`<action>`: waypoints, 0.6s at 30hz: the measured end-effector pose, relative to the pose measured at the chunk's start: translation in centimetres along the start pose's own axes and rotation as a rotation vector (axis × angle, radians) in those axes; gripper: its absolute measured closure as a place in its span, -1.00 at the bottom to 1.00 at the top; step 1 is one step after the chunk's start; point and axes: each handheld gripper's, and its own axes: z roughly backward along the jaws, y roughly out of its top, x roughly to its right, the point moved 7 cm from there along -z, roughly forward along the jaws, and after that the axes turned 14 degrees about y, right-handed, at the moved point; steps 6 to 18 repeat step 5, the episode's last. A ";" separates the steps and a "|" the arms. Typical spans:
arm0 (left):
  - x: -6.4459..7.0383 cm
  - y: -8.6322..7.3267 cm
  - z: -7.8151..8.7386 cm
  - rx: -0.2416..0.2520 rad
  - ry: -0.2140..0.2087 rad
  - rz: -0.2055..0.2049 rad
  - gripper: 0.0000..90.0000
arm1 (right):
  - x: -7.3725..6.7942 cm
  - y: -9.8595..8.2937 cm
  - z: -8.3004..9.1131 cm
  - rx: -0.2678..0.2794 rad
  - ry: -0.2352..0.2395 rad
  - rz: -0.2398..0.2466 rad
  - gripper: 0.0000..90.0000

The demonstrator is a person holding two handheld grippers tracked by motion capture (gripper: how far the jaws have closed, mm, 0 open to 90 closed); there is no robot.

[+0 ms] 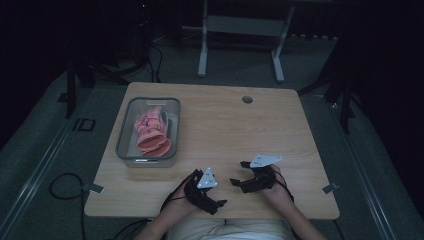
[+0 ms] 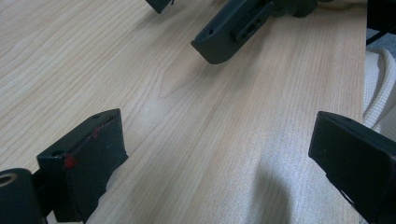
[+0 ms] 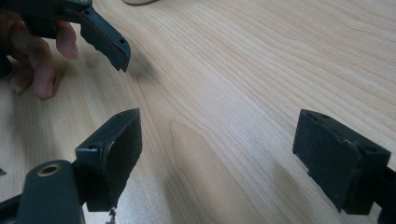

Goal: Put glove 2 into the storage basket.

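Both grippers rest low over the front of the wooden table, close together and facing each other. My left gripper is open, its jaws wide apart over bare wood, with nothing between them. My right gripper is also open and empty, its jaws spread above the tabletop. One jaw of the right gripper shows at the top of the left gripper view. In the right gripper view, a jaw of the left gripper and the hand holding it sit at the upper left.
A clear plastic bin stands at the table's left with a pink rumpled item inside. A round cable hole lies near the far edge. A white desk frame stands beyond the table. Cables lie on the floor at left.
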 end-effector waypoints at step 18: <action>-0.1 0.0 0.0 0.006 0.005 -0.001 -0.92 | 0.0 0.0 0.0 -0.001 -0.001 -0.003 -0.65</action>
